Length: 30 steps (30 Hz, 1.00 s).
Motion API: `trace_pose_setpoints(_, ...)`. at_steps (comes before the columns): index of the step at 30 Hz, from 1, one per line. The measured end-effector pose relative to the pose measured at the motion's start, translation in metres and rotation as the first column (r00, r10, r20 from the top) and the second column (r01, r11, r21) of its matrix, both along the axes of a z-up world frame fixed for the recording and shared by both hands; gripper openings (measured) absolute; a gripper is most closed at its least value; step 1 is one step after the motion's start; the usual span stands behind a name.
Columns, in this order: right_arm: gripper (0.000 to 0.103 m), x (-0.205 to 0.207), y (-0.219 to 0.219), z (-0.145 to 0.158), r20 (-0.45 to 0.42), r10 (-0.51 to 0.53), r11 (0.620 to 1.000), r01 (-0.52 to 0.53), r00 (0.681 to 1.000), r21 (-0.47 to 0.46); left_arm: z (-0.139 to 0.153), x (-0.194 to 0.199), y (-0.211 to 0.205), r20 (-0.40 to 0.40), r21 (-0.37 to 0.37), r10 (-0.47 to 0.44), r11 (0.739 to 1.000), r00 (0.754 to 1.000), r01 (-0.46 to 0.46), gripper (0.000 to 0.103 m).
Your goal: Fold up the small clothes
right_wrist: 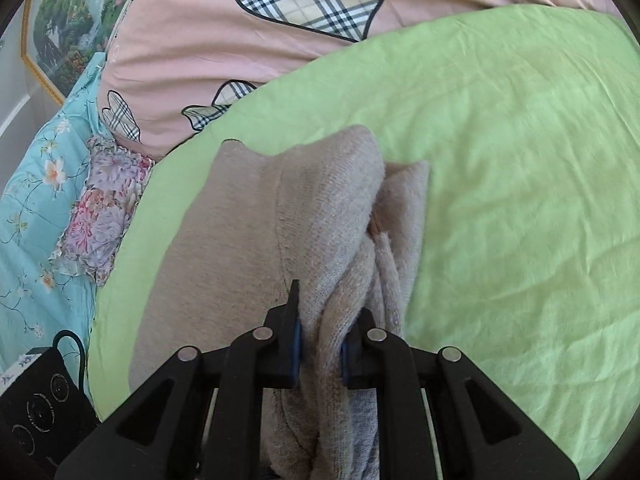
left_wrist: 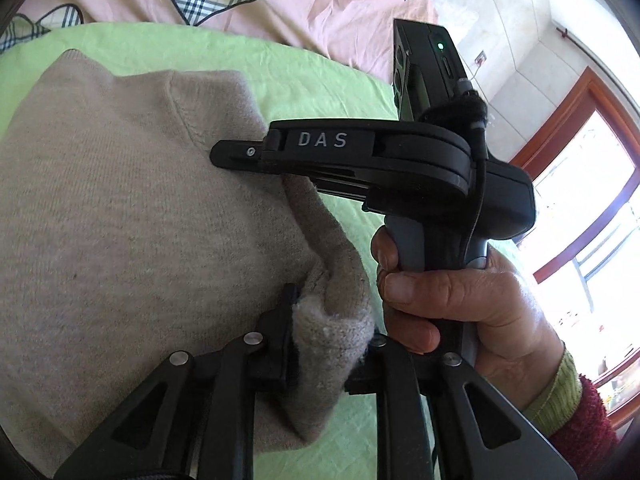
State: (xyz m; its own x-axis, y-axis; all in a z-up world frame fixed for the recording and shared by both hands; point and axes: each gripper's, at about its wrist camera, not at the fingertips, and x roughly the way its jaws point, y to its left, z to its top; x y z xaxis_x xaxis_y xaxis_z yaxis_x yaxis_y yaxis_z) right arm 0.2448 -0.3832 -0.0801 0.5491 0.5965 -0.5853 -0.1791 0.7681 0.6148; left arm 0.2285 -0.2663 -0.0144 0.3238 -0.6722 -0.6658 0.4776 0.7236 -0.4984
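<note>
A beige knit sweater (left_wrist: pixel 120 220) lies on a light green sheet (left_wrist: pixel 320 80). My left gripper (left_wrist: pixel 332 340) is shut on a bunched edge of the sweater at its right side. My right gripper (left_wrist: pixel 256 156), held by a hand (left_wrist: pixel 460 304), reaches in from the right and pinches the same edge a little farther along. In the right wrist view the right gripper (right_wrist: pixel 320 344) is shut on a thick fold of the sweater (right_wrist: pixel 248 248), which stretches away over the green sheet (right_wrist: pixel 520 160).
A pink quilt with plaid patches (right_wrist: pixel 260 32) lies beyond the sheet. A floral cushion (right_wrist: pixel 100 208) and a blue floral cover (right_wrist: pixel 32 200) are at the left. A black device (right_wrist: pixel 36 408) sits at lower left. A window (left_wrist: pixel 592 208) is at the right.
</note>
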Motion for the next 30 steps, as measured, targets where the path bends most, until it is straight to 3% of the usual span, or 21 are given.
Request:
trace_pose_setpoints(6, 0.018, -0.014, -0.005, 0.005, 0.030, -0.047, 0.999, 0.048, 0.998, -0.025, 0.021, -0.026, 0.035, -0.040, -0.040, -0.022, 0.999, 0.999, 0.021, 0.029)
trace_pose_setpoints(11, 0.028, -0.035, -0.010, 0.016, 0.047, -0.102, 0.990, 0.106, 0.994, -0.096, 0.048, -0.039, 0.090, 0.032, -0.047, 0.043, 0.998, 0.999, -0.041, 0.045)
trace_pose_setpoints(14, 0.046, -0.043, -0.016, 0.017, 0.031, -0.121, 0.990, 0.123, 0.992, -0.062, 0.054, -0.035, 0.122, 0.054, -0.044, 0.105, 0.994, 0.993, -0.103, 0.052)
trace_pose_setpoints(16, 0.057, -0.048, -0.019, 0.016, 0.029, -0.122, 0.992, 0.123, 0.992, -0.021, 0.053, -0.027, 0.137, 0.052, -0.031, 0.150, 0.988, 0.987, -0.149, 0.055)
trace_pose_setpoints(20, 0.060, -0.050, -0.017, 0.011, 0.002, -0.117, 0.993, 0.117, 0.993, 0.004, 0.035, 0.003, 0.162, -0.035, -0.034, 0.218, 0.975, 0.975, -0.220, 0.058)
trace_pose_setpoints(26, 0.062, -0.047, -0.013, 0.002, -0.029, -0.105, 0.994, 0.106, 0.994, 0.022, 0.010, 0.035, 0.179, -0.089, -0.025, 0.283, 0.958, 0.955, -0.286, 0.061)
trace_pose_setpoints(30, 0.065, -0.044, -0.013, -0.001, -0.039, -0.100, 0.994, 0.101, 0.994, 0.032, -0.009, 0.060, 0.180, -0.152, -0.038, 0.287, 0.955, 0.946, -0.295, 0.074)
